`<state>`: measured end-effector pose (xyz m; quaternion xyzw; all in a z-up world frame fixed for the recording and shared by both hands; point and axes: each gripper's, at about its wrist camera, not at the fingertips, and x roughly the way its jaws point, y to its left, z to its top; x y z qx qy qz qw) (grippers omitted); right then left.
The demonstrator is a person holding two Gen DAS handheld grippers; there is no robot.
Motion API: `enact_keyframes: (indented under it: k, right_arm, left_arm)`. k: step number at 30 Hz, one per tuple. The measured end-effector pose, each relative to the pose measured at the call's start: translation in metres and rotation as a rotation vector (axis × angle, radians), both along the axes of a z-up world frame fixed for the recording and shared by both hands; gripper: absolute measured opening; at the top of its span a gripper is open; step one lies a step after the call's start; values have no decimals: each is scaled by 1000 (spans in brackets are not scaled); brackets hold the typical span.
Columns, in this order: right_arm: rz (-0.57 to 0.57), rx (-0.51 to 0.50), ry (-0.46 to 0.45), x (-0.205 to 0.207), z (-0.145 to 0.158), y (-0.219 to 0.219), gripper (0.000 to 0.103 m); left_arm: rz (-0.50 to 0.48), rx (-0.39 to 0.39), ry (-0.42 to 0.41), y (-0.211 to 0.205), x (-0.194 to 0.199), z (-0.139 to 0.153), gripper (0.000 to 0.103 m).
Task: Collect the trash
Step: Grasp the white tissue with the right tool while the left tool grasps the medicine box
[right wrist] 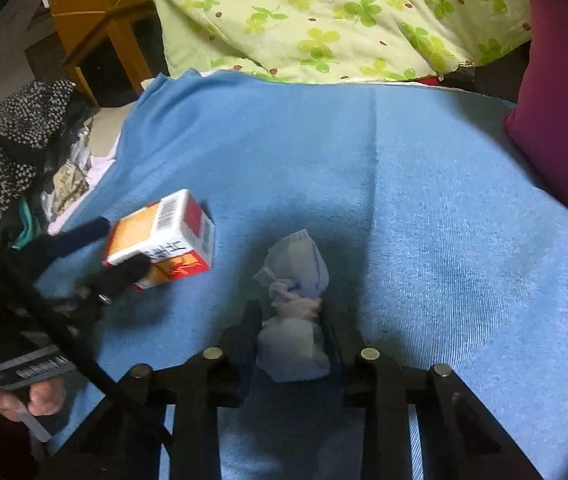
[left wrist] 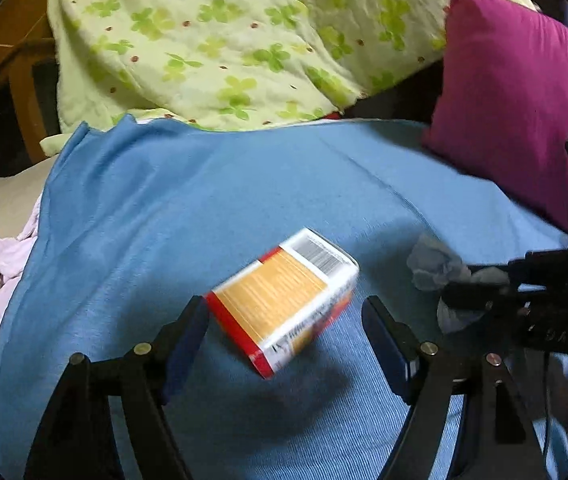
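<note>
An orange, red and white carton (left wrist: 284, 300) lies on the blue blanket (left wrist: 203, 208). My left gripper (left wrist: 286, 314) is open, with a finger on either side of the carton; the left finger is close to its corner and the right finger stands apart. From the right wrist view the same carton (right wrist: 163, 236) sits between the left gripper's (right wrist: 111, 250) fingers. A crumpled white paper wad (right wrist: 296, 276) lies to the carton's right, and my right gripper (right wrist: 290, 314) is shut on its near end. In the left wrist view the wad (left wrist: 432, 264) shows at the right gripper's (left wrist: 468, 286) tips.
A green clover-print quilt (left wrist: 223, 40) is heaped at the back of the bed. A magenta pillow (left wrist: 516, 100) leans at the right. Left of the blanket lie dark speckled clothes (right wrist: 11, 148) and a wooden chair (right wrist: 95, 28). A person's hand (right wrist: 23, 400) holds the left gripper.
</note>
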<state>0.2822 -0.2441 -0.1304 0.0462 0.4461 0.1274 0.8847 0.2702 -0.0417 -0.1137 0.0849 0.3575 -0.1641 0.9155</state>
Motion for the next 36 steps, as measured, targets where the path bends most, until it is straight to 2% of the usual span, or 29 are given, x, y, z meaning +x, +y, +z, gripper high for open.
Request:
enact_keyframes:
  k: [6,9,12,16,20,25,26,27,28,29,36]
  right_arm:
    - [4,11,-5,-14,9,1,32]
    - [2,14,-1,-20,11,1,32]
    - [-3,34,4,-19,12,-3,32]
    - [-13,45,26,-16,7,-6,32]
    - [-16,40,45,-15,2,-7,32]
    - [-34,67,54,-13,1,-12,32]
    - [-39,69,53,-12,1,-14,32]
    - [-44,70,51,-13,1,-16,32]
    - [-49,73,49,-13,2,-18,32]
    - [-56,76,45,-14,4,-20,32]
    - [-103,93,18,-19,13,-35,32]
  left_arm:
    - [-18,-1,-7,3,-5,3,78]
    - [-10,-48,-26,15,-3,12,78]
    - [8,-24,-45,23,3,11,79]
    - [-14,-78,37,32,21,-4,79]
    - [-64,-153,85,31,28,-13,79]
    - [-103,-129,82,17,22,-15,79]
    - [-98,-115,87,15,22,-16,78]
    - [-80,-95,93,13,22,-18,64]
    - [-73,-90,104,12,22,-20,56]
    - [-77,-97,122,11,22,-21,53]
    - [-77,-79,85,5,9,-12,53]
